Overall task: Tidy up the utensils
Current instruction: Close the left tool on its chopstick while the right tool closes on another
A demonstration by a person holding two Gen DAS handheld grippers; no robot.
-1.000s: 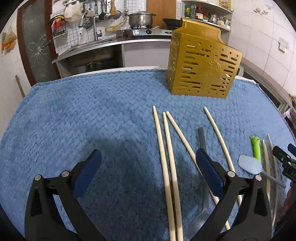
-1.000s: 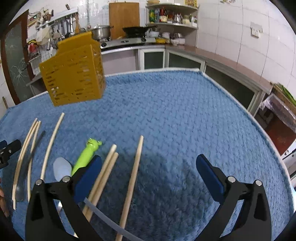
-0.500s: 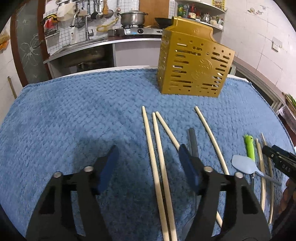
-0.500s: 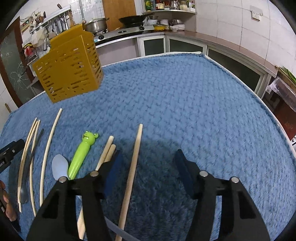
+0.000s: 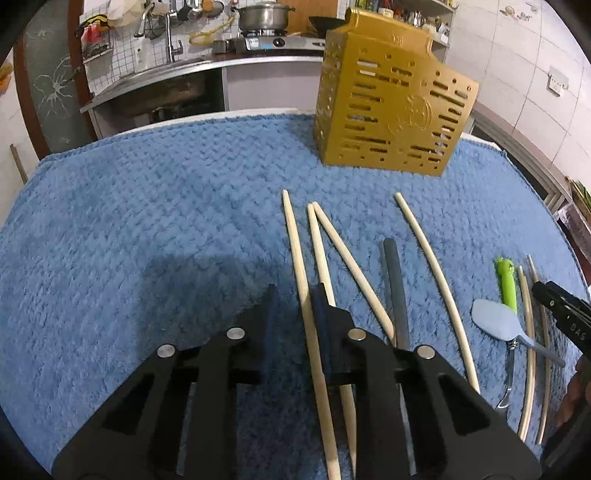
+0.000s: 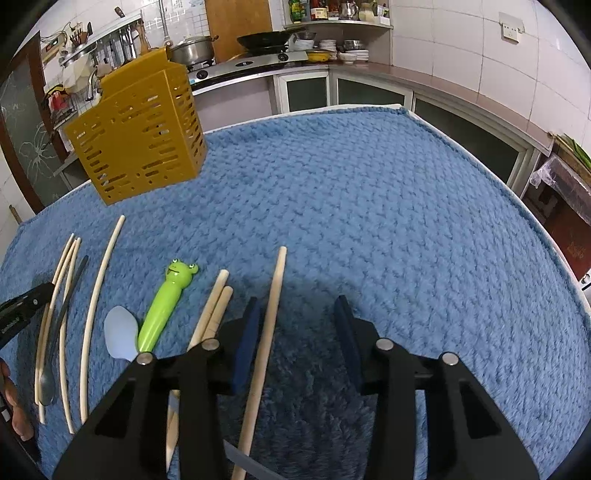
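Note:
A yellow slotted utensil holder (image 5: 391, 114) stands at the far side of the blue towel (image 5: 147, 221); it also shows in the right wrist view (image 6: 140, 136). Several wooden chopsticks lie on the towel. My left gripper (image 5: 293, 306) is low over the towel, its jaws narrowed around one chopstick (image 5: 299, 266), a small gap still showing. My right gripper (image 6: 295, 317) is partly open around another chopstick (image 6: 271, 306). A dark grey utensil (image 5: 395, 288), a pale blue spoon (image 6: 120, 332) and a green frog-handled utensil (image 6: 166, 299) lie between them.
The towel covers a table whose edges fall off at the right (image 6: 480, 162). Behind it are a kitchen counter with a sink (image 5: 162, 70), a stove with a pot (image 5: 258, 16) and shelves. The other gripper's tip shows at each view's edge (image 5: 565, 310).
Both grippers have narrowed from wide open. The left one moved right and now straddles a chopstick closely; the right one closed partway around its chopstick.

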